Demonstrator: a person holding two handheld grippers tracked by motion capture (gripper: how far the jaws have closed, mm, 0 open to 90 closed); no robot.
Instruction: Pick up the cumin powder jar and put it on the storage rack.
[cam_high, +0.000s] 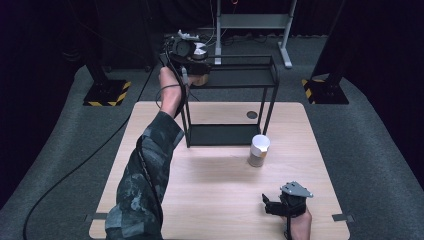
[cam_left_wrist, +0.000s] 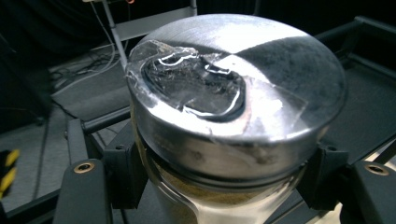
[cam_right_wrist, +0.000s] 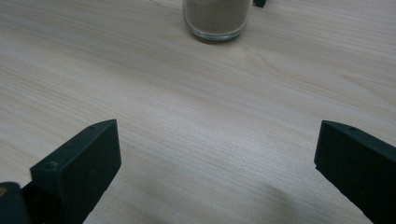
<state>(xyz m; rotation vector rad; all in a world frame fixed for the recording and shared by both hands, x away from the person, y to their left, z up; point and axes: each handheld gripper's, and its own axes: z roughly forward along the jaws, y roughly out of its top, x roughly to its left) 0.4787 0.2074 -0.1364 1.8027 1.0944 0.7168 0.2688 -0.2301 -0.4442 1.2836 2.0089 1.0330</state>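
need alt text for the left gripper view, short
A glass jar with a silver metal lid is clamped between the two black jaws of the left hand-held gripper. Crumpled clear tape sticks to the lid, with a black wire shelf behind.

We see a glass jar (cam_left_wrist: 224, 140) with a brushed metal lid (cam_left_wrist: 261, 70), tan powder inside, upright, clamped at its neck by the left tool (cam_left_wrist: 224, 182). Crumpled clear tape sits on the lid. In the high view the jar (cam_high: 199, 54) hangs over the black rack's top shelf (cam_high: 240, 77).
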